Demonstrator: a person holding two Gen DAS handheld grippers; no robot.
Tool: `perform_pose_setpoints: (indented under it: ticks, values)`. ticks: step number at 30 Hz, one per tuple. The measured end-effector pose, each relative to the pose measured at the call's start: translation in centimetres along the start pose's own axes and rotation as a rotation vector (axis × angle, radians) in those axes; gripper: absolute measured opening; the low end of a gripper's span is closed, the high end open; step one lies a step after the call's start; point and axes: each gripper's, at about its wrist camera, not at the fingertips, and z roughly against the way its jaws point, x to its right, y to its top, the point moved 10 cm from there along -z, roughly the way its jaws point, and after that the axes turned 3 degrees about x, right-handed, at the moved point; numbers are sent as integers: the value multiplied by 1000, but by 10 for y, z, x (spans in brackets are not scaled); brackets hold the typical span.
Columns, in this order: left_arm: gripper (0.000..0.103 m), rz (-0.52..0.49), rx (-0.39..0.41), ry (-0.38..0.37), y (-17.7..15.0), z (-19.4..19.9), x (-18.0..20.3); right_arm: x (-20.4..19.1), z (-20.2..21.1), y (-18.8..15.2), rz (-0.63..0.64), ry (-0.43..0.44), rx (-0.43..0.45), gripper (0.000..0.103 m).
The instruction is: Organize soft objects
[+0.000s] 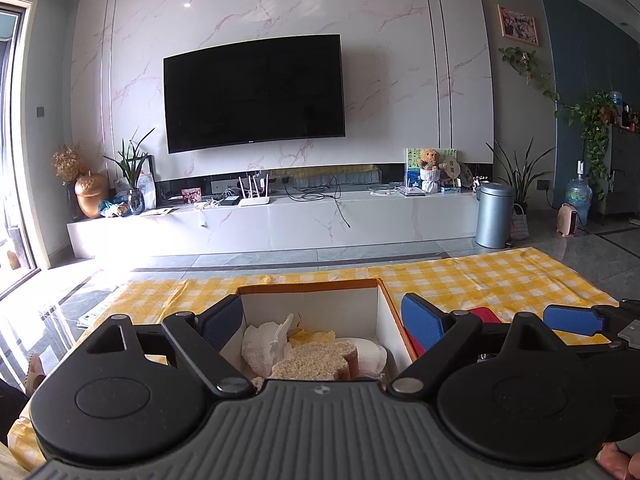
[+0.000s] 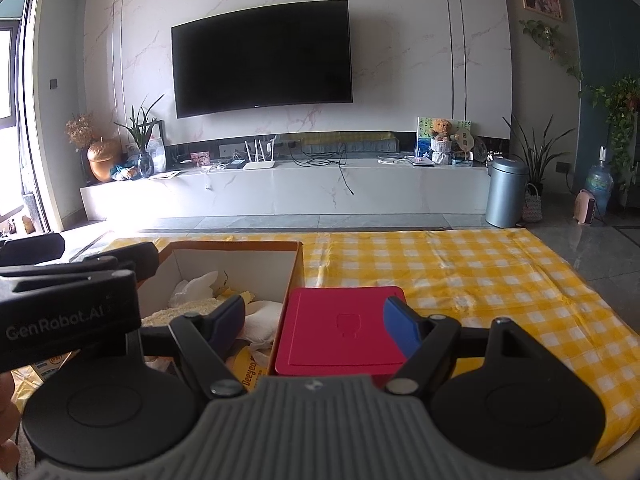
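An open cardboard box (image 1: 308, 289) with white inner walls stands on the yellow checked cloth. Inside lie a crumpled white tissue (image 1: 266, 340), a tan sponge-like piece (image 1: 316, 360), a yellow piece (image 1: 310, 336) and a white pad (image 1: 370, 354). My left gripper (image 1: 322, 320) hovers open over the box with nothing between its blue pads. A flat red lidded case (image 2: 340, 332) lies just right of the box (image 2: 240, 266). My right gripper (image 2: 314, 326) stands open above the case, its pads not pressing on it. The left gripper's black body (image 2: 72, 300) shows at the left of the right wrist view.
The yellow checked cloth (image 2: 460, 272) stretches bare to the right of the case. A yellow packet (image 2: 252, 368) lies in front of the box. Beyond the cloth are the tiled floor, a TV bench (image 2: 280, 192) and a grey bin (image 2: 506, 192).
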Motion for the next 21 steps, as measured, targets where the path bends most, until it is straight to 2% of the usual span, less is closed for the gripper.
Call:
perform_pose_setpoints:
  ticks: [21]
  values:
    - [103, 26, -43, 6, -16, -8, -9, -9, -15, -13, 26, -9, -37, 76]
